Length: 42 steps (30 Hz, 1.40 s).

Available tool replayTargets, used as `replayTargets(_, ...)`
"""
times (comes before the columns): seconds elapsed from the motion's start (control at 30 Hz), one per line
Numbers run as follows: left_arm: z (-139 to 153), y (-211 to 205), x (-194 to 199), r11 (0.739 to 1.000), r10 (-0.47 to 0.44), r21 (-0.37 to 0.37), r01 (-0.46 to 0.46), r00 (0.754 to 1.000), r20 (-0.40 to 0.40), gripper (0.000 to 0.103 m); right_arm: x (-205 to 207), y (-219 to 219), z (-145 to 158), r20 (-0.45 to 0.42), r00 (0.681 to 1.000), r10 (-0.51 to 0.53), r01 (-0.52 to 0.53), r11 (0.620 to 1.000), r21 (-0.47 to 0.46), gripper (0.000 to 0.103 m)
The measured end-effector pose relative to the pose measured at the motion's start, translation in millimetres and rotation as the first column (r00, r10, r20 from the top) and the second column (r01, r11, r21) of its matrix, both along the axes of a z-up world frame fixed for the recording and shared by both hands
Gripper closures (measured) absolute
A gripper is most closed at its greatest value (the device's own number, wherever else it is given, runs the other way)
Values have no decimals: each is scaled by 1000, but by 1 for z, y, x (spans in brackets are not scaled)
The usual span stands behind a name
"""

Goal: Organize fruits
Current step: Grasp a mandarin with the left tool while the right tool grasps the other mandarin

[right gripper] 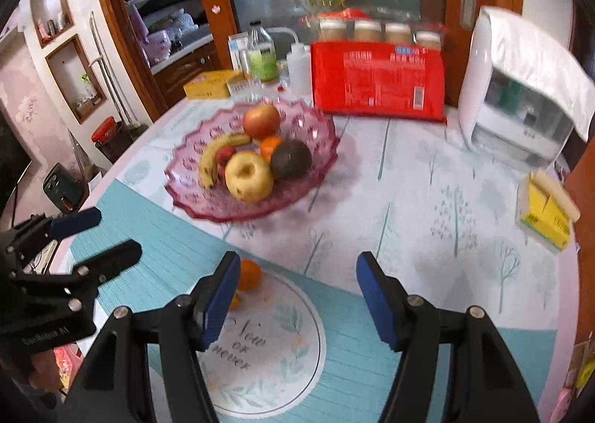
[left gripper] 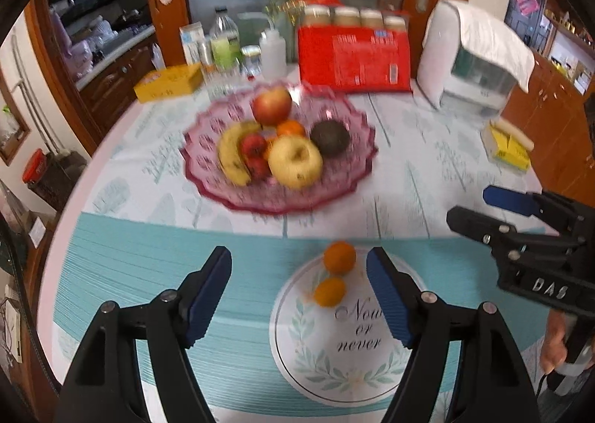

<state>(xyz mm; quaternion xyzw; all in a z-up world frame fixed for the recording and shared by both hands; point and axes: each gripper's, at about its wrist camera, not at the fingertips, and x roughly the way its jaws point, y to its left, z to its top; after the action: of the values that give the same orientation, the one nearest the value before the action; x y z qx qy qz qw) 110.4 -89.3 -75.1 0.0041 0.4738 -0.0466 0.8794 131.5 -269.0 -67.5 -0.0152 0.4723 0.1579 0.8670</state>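
Fruits mostly sit in our pink bowl already. Two oranges wait just outside it. Our left tongs and right tongs are spread, holding nothing.

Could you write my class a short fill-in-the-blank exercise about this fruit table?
1. The pink glass bowl holds one long yellow ____.
2. ____ small oranges lie on the placemat outside the bowl.
3. The left gripper and the right gripper are both ____.

Missing words: banana; Two; open
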Motion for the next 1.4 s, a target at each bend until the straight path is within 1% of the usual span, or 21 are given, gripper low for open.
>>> replayTargets(0.13, -34, -2, 1, 999, -49, -19, 48, 998, -48, 29, 0, -2, -22, -37, 999, -25, 24, 1000, -9, 38)
replayTargets(0.27, -74, -6, 8, 996, -84, -2, 85, 991, -105, 29, 4, -3, -44, -88, 995, -49, 49, 999, 1, 38)
replayTargets(0.37, -98, -7, 14, 995, -96, -6, 96, 984, -148, 31, 6, -1, -59, -117, 992, -54, 55, 998, 2, 38)
replayTargets(0.43, -111, -7, 19, 995, -100, -15, 99, 980, -171, 32, 8, 1, -68, -139, 989, -55, 57, 998, 6, 38)
replayTargets(0.53, -122, -9, 24, 993, -116, -38, 110, 975, -189, 36, 11, 2, -78, -160, 985, -59, 62, 998, 15, 38)
replayTargets(0.6, -127, -12, 27, 991, -131, -49, 124, 972, -196, 39, 13, 4, -83, -169, 984, -60, 64, 998, 21, 38)
replayTargets(0.67, -131, -15, 29, 989, -145, -57, 136, 969, -202, 44, 15, 8, -86, -176, 983, -55, 61, 998, 27, 38)
replayTargets(0.73, -135, -16, 31, 987, -157, -74, 144, 964, -215, 55, 18, 12, -88, -179, 983, -46, 53, 998, 32, 38)
replayTargets(0.77, -137, -18, 32, 985, -162, -88, 146, 962, -219, 56, 18, 14, -89, -180, 983, -39, 46, 998, 34, 38)
replayTargets(0.8, -137, -18, 32, 985, -163, -91, 147, 964, -209, 61, 19, 17, -89, -180, 983, -34, 41, 999, 33, 38)
replayTargets(0.83, -137, -18, 32, 982, -172, -107, 153, 963, -209, 70, 20, 19, -90, -179, 983, -28, 34, 999, 33, 38)
replayTargets(0.87, -137, -18, 33, 979, -183, -131, 158, 960, -214, 72, 21, 22, -90, -178, 984, -22, 28, 999, 33, 38)
replayTargets(1.0, -139, -15, 33, 977, -185, -149, 156, 961, -208, 73, 25, 31, -95, -187, 982, 0, 8, 999, 46, 38)
replayTargets(1.1, -138, -7, 30, 979, -174, -146, 145, 963, -206, 73, 29, 38, -100, -197, 980, 15, -6, 999, 50, 38)
replayTargets(1.4, -139, 32, 30, 990, -66, -140, 36, 975, -211, 73, 35, 64, -116, -223, 973, 66, -58, 997, 42, 38)
